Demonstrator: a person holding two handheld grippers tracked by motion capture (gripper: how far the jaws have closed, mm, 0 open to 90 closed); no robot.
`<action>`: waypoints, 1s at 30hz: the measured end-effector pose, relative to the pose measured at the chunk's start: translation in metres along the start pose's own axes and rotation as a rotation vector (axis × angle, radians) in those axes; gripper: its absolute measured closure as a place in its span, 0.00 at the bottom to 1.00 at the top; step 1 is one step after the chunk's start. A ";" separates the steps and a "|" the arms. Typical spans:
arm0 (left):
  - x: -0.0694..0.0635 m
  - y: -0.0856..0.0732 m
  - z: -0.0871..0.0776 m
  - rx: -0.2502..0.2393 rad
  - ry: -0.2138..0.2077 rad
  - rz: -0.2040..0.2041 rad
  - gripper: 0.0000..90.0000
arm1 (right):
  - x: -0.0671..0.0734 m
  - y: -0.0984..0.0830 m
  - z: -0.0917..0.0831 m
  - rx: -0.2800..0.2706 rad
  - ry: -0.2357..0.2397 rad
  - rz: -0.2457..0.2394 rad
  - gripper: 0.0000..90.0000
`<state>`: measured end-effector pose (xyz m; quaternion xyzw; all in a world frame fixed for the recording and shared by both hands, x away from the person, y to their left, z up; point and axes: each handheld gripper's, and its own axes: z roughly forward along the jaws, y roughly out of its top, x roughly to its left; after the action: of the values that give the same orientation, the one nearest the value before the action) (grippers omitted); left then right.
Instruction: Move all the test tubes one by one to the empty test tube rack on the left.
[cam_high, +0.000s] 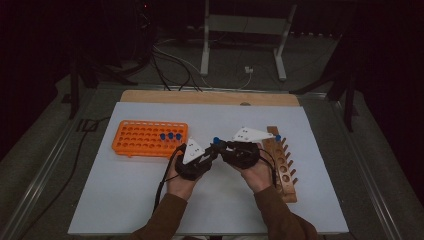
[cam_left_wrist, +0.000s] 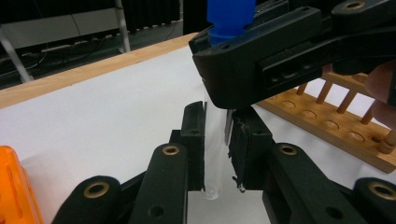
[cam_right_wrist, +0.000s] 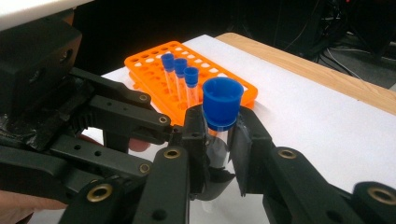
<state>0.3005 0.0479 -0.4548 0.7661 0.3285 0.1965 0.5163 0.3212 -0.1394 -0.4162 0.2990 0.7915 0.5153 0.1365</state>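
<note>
we see both hand-held grippers meeting above the white worktop (cam_high: 150, 200). the right hand-held gripper (cam_right_wrist: 218, 140) clamps the clear tube (cam_right_wrist: 219, 135) just under its blue cap; the left hand-held gripper (cam_left_wrist: 215, 140) grips its lower body. the orange rack (cam_high: 150, 138) holds three blue-capped tubes (cam_right_wrist: 180, 74); the wooden rack (cam_high: 283, 165) sits right
</note>
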 end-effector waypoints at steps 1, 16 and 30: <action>0.000 0.000 0.000 0.000 -0.002 0.000 0.86 | 0.000 0.000 0.000 0.001 0.000 0.000 0.86; 0.005 -0.001 -0.002 -0.003 0.010 -0.020 0.87 | -0.010 -0.002 -0.012 -0.027 0.028 0.042 0.55; 0.017 -0.001 -0.014 -0.013 0.038 -0.047 0.87 | -0.026 -0.007 -0.032 -0.035 -0.097 0.062 0.08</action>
<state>0.3029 0.0695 -0.4509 0.7508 0.3549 0.2010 0.5196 0.3231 -0.1808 -0.4114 0.3455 0.7651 0.5180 0.1639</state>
